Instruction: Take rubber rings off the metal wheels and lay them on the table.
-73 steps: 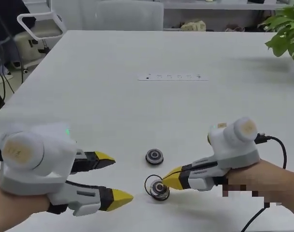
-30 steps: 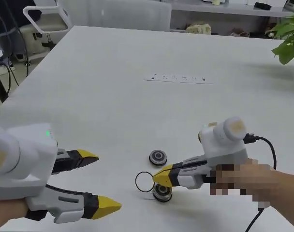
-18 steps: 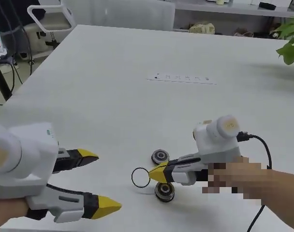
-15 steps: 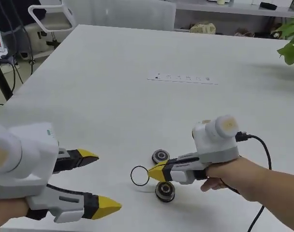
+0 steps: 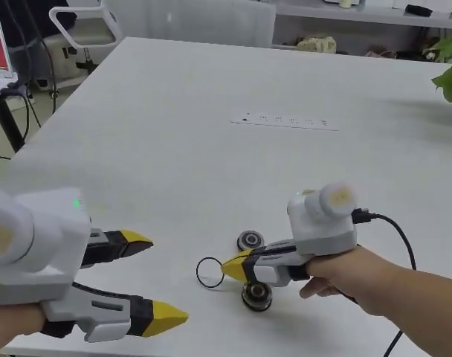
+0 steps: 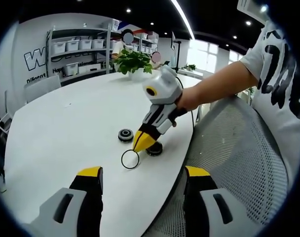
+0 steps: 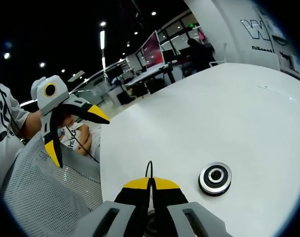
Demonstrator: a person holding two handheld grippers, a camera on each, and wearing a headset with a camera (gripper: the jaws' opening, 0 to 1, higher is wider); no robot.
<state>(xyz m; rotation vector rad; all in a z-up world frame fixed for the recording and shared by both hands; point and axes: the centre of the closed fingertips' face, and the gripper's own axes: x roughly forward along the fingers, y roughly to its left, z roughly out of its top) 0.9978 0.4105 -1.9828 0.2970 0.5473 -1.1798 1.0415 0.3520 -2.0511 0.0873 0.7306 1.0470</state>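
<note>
Broadly, the wide white worktop [image 5: 211,111] carries everything here. The left gripper [image 5: 168,279], a bulky white body with black, yellow-tipped jaws, hovers at the near left edge. Its jaws are spread wide, with nothing between them. The right gripper [image 5: 226,268], of the same build, reaches in from the right with its jaws pinched together on the thin black rubber ring [image 5: 209,272]. The ring hangs out to the left of the tips, low over the worktop; whether it touches the surface I cannot tell. Just under the right jaws sits the near wheel [image 5: 256,295], small, round and of bright metal. The far wheel [image 5: 250,240], its twin, stands a little beyond and apart from it. In the right gripper view the far wheel shows a dark outer band round a bright hub, so it probably has its ring on.

The held ring looks free of the near wheel and ready to be laid down. Being thin and springy, it could cling to one jaw as they part, or flick away. The worktop's near edge is close, so a flicked ring might drop off. Lowering the right jaws carelessly could also nudge the near wheel and set it rolling.

No tray or bin is in play: the ring's place is the bare worktop.
</note>
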